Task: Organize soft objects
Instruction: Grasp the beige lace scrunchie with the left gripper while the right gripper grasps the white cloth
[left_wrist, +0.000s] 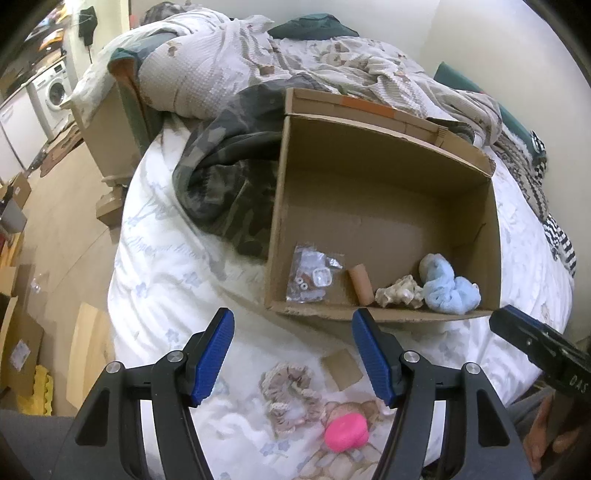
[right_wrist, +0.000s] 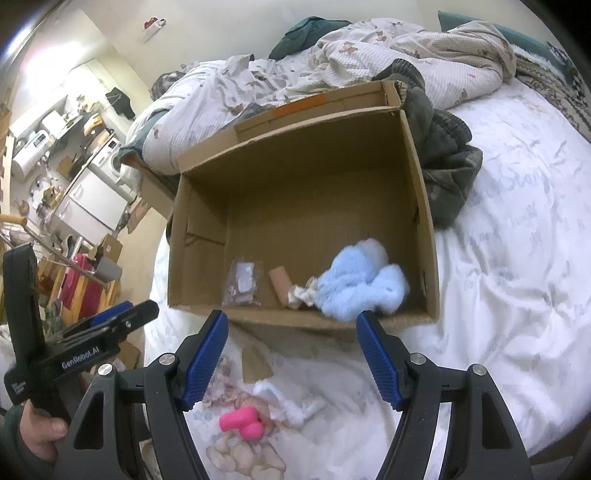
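Observation:
An open cardboard box (left_wrist: 388, 177) (right_wrist: 295, 166) lies on the bed. Inside at its near wall are a light blue fluffy cloth (left_wrist: 448, 286) (right_wrist: 360, 286), a cream scrunchie (left_wrist: 399, 293) (right_wrist: 303, 293), a cardboard tube (left_wrist: 361, 285) (right_wrist: 279, 282) and a clear plastic bag of small parts (left_wrist: 312, 275) (right_wrist: 243, 282). On the sheet in front lie a beige scrunchie (left_wrist: 290, 397), a pink soft toy (left_wrist: 346, 432) (right_wrist: 242, 421) and a white cloth (right_wrist: 288, 404). My left gripper (left_wrist: 291, 354) is open and empty above them. My right gripper (right_wrist: 291, 354) is open and empty too.
A camouflage garment (left_wrist: 225, 177) (right_wrist: 443, 155) lies against the box. A crumpled duvet (left_wrist: 258, 62) covers the far bed. A cardboard scrap (left_wrist: 341, 369) (right_wrist: 255, 363) lies near the box. The bed edge and wooden floor (left_wrist: 62, 229) with clutter are at left.

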